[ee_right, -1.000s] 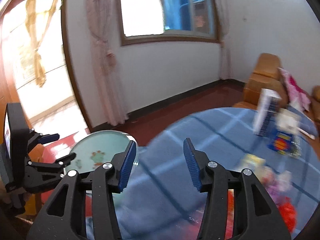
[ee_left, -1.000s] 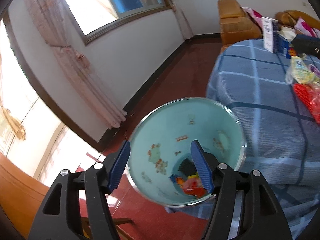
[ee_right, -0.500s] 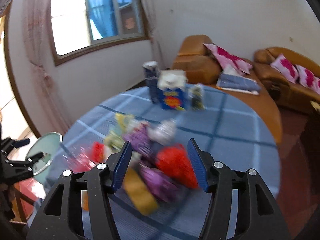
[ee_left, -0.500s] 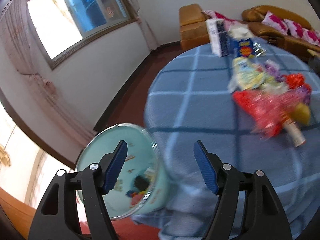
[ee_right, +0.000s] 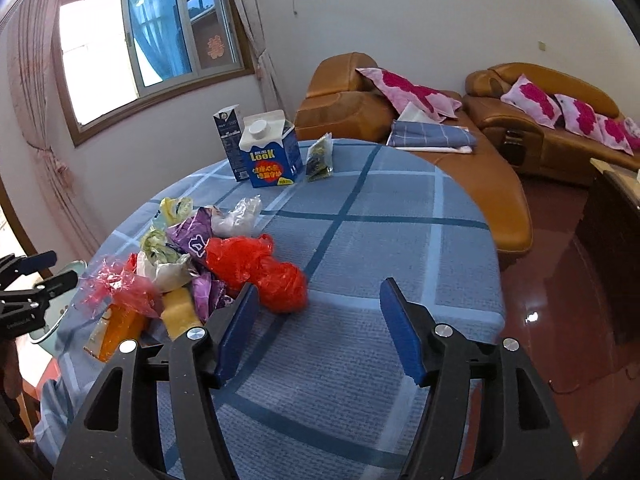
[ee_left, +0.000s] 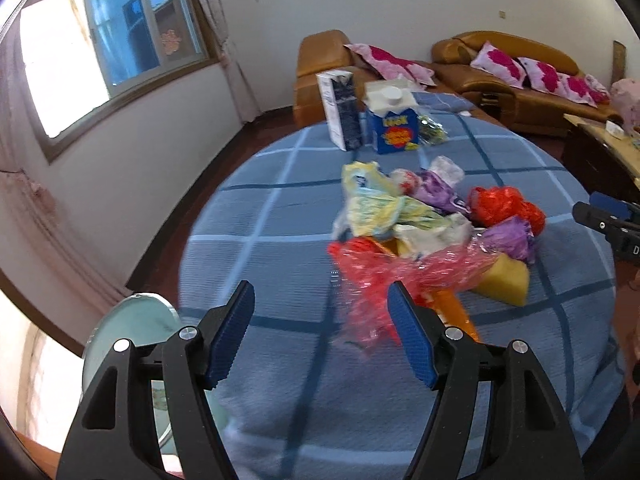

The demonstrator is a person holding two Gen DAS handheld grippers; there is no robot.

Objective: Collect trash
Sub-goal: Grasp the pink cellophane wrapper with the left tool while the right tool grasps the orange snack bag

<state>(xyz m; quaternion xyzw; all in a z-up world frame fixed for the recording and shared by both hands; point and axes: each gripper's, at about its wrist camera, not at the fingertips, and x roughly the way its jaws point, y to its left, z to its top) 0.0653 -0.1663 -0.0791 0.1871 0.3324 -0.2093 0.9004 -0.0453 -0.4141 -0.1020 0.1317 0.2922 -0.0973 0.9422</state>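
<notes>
A heap of trash lies on the blue checked tablecloth (ee_left: 280,216): a red plastic bag (ee_right: 256,268), crinkled pink cellophane (ee_left: 392,276), purple wrappers (ee_right: 192,236), a yellow-green bag (ee_left: 368,196), a yellow block (ee_left: 504,276) and an orange packet (ee_right: 116,328). My left gripper (ee_left: 320,320) hovers open just short of the cellophane, with nothing between its fingers. My right gripper (ee_right: 320,304) is over the cloth to the right of the red bag, its jaws opening and empty. The pale green bin (ee_left: 132,324) stands below the table's left edge.
A blue LOOK carton (ee_right: 272,156), a dark carton (ee_right: 232,144) and a small green packet (ee_right: 320,158) stand at the table's far side. Tan sofas (ee_right: 520,120) with pink cushions line the back wall. A dark cabinet (ee_right: 616,240) is at right on the red floor.
Both views have swung from the bin round to the trash heap on the table. The right gripper's jaws have spread wider.
</notes>
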